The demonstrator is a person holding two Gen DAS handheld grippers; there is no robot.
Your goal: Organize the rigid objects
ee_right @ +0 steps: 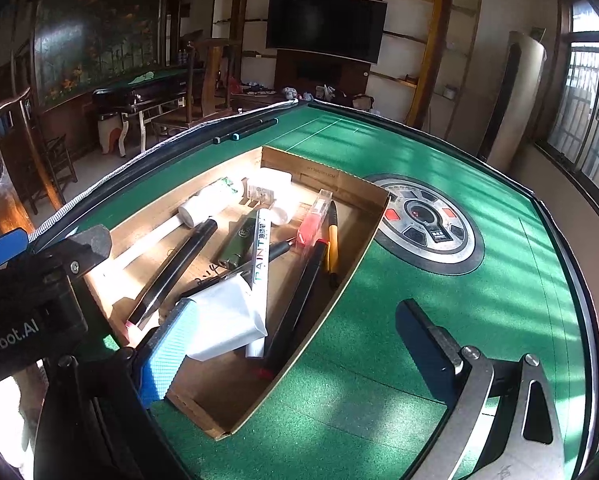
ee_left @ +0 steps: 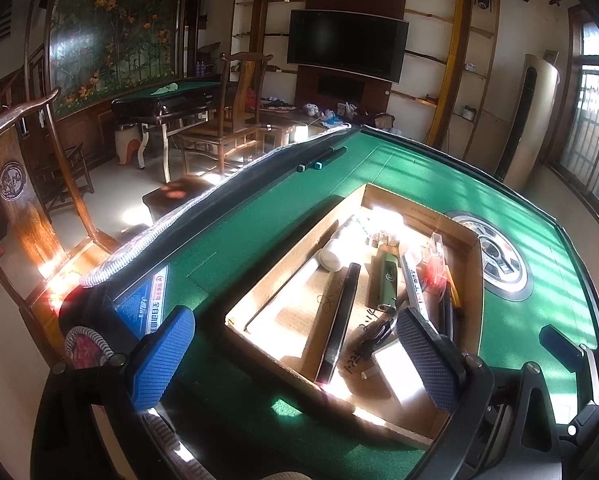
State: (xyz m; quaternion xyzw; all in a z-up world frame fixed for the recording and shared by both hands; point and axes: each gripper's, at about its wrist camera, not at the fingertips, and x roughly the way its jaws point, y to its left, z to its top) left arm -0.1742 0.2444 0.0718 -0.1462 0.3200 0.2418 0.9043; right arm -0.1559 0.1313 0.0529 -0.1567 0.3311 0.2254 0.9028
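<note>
Left wrist view. The left claw stands wide open and holds nothing; its blue ribbed pads straddle the near corner of the shallow brown cardboard tray, a stance that suits reaching into the tray. The tray keeps the rigid items together on the green felt counter. Inside the tray lie a long black rod, an olive-green lighter, a white cylinder with a cap and a white paint marker, most of them roughly parallel to the tray's long walls, probably for compact storage. Two dark sticks with teal ends lie outside the tray, beyond its far wall, at the counter's edge. A round metal control panel sits just right of the tray.

Right wrist view. The right claw is likewise open and empty: its blue pad is over the tray's near end beside a white folded packet, its dark pad outside the tray over felt. A yellow-and-black pen leans against the tray's right wall. Beyond the tray's far end the room shows a wall-mounted black television, a wooden chair and a second green-topped table. Sunlight bands cross the felt.
</note>
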